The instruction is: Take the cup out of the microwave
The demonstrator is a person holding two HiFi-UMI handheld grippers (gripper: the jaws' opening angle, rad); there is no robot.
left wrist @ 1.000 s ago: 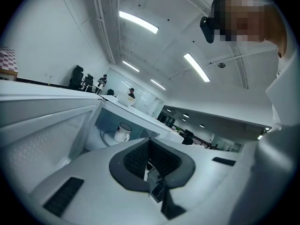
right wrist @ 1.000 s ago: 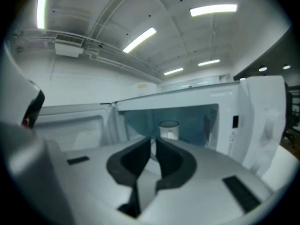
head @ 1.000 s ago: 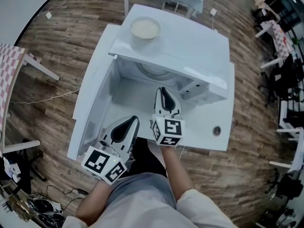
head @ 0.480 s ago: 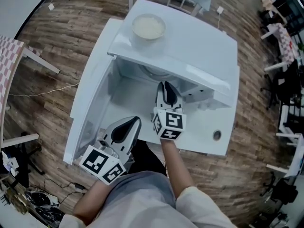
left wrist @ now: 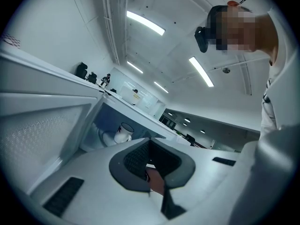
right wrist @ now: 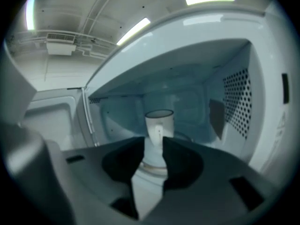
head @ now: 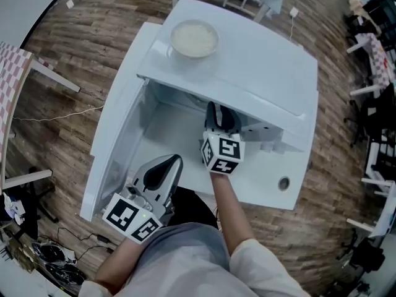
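1. The microwave (head: 260, 60) has its door (head: 114, 147) swung open at 9 o'clock.
2. My right gripper (head: 219, 115) reaches inside toward 12 o'clock. Its jaws have just been opening and now stand spread, pinching nothing.
3. My left gripper (head: 166, 166) waits at 7 o'clock with its jaws pressed together.
4. The cup (right wrist: 158, 124) stands upright inside, at 12 o'clock just beyond my right tips.

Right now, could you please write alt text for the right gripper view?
A white cup, handle toward the camera, stands inside the open microwave. It shows ungripped in the gap of the right gripper, whose jaws have just been opening.
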